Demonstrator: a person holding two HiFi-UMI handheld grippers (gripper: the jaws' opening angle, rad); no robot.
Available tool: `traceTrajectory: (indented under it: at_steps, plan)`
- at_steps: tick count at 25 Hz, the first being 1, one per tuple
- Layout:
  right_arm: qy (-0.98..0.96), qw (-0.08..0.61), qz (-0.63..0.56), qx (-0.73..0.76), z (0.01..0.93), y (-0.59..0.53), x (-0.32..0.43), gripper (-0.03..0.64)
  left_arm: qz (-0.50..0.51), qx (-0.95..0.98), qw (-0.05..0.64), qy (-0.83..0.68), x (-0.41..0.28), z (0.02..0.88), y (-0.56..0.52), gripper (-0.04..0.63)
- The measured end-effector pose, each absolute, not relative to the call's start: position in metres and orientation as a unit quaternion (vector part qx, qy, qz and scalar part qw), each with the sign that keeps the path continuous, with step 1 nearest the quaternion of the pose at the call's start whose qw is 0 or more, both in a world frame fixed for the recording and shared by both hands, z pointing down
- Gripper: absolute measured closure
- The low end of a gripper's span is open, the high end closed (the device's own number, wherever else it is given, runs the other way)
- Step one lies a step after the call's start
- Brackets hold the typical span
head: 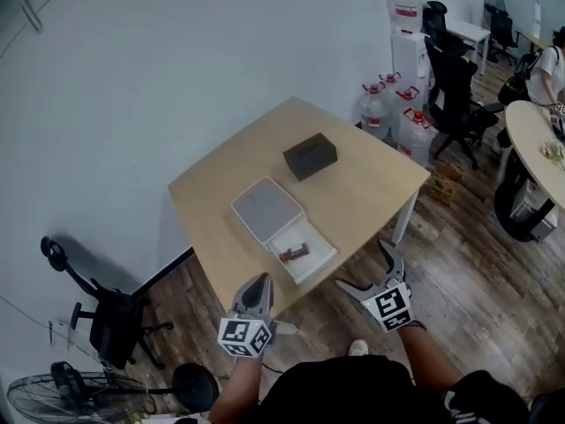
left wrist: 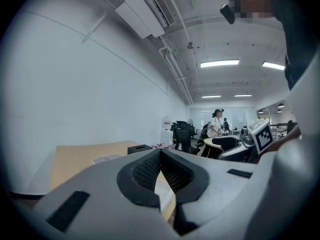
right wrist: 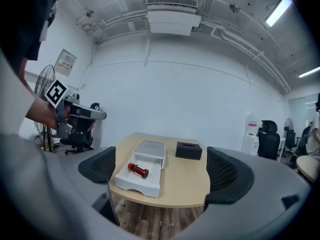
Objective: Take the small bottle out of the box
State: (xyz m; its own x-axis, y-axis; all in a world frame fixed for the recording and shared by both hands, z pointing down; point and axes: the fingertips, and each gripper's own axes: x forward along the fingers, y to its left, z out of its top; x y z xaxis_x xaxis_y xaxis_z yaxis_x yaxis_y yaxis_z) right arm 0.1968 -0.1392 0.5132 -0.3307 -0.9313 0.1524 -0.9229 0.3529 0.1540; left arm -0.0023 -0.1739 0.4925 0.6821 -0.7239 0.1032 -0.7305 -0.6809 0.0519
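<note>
A white box (head: 265, 207) lies on the wooden table (head: 353, 193) with its drawer (head: 309, 256) pulled out toward me. The small red bottle (head: 294, 254) lies on its side in the drawer, also in the right gripper view as the bottle (right wrist: 137, 170) in the box (right wrist: 150, 148). My left gripper (head: 262, 282) is shut and empty, just short of the table's near edge. My right gripper (head: 364, 266) is open and empty beyond the table's near corner, apart from the box. Its wide-spread jaws frame the box and drawer, with the right gripper (right wrist: 161, 170) well back from them.
A black tissue box (head: 310, 156) sits behind the white box. Right of the table stand water jugs (head: 399, 113), black office chairs (head: 455, 91) and a round table (head: 530, 140) with a person. At left are a chair (head: 110, 316) and a floor fan (head: 71, 396).
</note>
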Motion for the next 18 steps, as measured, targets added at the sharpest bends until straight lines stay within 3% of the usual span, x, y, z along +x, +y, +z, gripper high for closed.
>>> traceTrajectory:
  at_steps: [18]
  plan:
    - [-0.868,0.198,-0.047,0.453,0.550,-0.241,0.152,0.058,0.064,0.874,0.076,-0.476,-0.033,0.539,-0.206,0.586]
